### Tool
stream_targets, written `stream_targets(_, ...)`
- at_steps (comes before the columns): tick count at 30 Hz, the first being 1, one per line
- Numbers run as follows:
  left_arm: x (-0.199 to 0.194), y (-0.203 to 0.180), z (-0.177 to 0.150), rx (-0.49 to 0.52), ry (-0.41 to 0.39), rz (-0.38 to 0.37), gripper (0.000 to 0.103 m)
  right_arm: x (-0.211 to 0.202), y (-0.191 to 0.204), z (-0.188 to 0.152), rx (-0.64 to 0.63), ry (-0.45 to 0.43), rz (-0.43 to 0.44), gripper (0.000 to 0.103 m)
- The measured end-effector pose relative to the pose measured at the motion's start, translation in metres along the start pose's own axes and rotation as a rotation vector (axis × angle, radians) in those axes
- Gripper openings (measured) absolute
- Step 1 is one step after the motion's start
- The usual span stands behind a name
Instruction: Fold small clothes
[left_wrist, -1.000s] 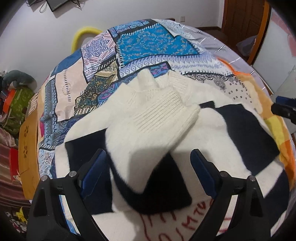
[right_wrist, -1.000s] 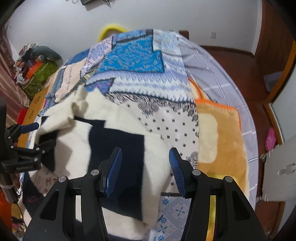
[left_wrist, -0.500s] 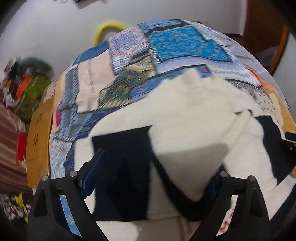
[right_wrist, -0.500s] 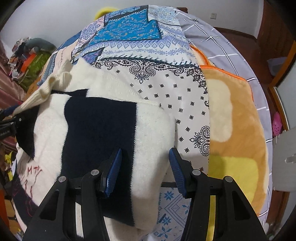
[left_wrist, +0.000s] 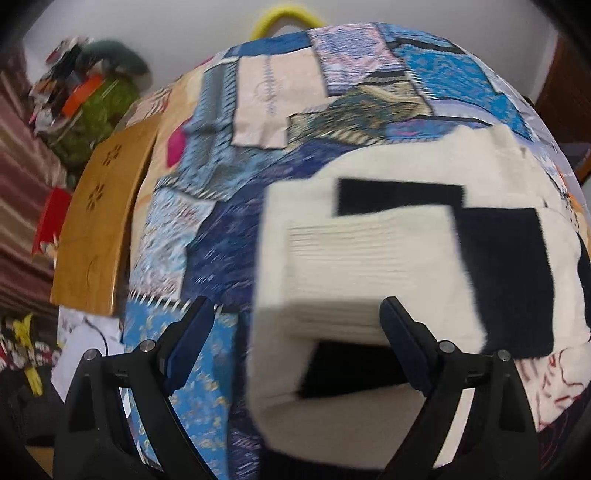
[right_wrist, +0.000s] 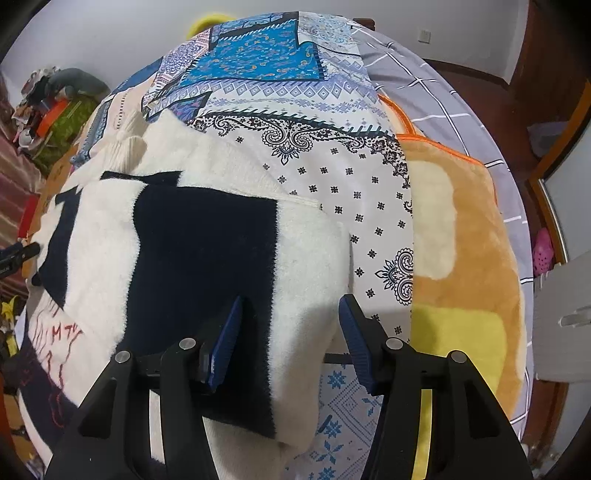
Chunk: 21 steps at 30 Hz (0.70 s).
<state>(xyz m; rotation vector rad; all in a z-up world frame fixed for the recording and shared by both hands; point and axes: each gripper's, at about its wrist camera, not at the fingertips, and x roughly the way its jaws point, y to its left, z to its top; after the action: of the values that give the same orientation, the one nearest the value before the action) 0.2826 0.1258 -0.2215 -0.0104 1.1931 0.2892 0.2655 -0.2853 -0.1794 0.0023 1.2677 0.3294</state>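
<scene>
Left gripper (left_wrist: 297, 328): matte black plastic frame, two arms that fork outward from the bottom of the view and taper toward the tips. Dark blue pads (left_wrist: 192, 341) line the inner face of each finger. Round silver screw heads sit on the arms, two per side, at the joints. Right gripper (right_wrist: 291, 336): same build, black angular arms, two silver screws per side, blue pads (right_wrist: 225, 341) with fine ribbing on the inner faces. A thin black cross rod shows between its arms, low down. A yellow strip runs along the inside of the right-hand arm. No hand, skin or sleeve visible in either view.
</scene>
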Motion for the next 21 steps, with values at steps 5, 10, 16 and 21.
stream_targets(5, -0.004, 0.037, -0.008, -0.088, 0.006, -0.046, 0.092, -0.003, 0.003, 0.001, -0.007, -0.007, -0.014, 0.051)
stream_targets(10, -0.006, 0.052, -0.009, -0.129, 0.001, -0.107, 0.092, -0.006, 0.0, 0.003, 0.004, -0.028, -0.021, 0.065)
stream_targets(16, 0.017, 0.052, -0.001, -0.188, 0.058, -0.225, 0.092, 0.004, -0.015, 0.01, 0.075, -0.011, -0.004, 0.065)
stream_targets(21, 0.041, 0.043, 0.006, -0.216, 0.108, -0.33, 0.092, 0.019, -0.032, 0.016, 0.165, 0.008, 0.043, 0.065)
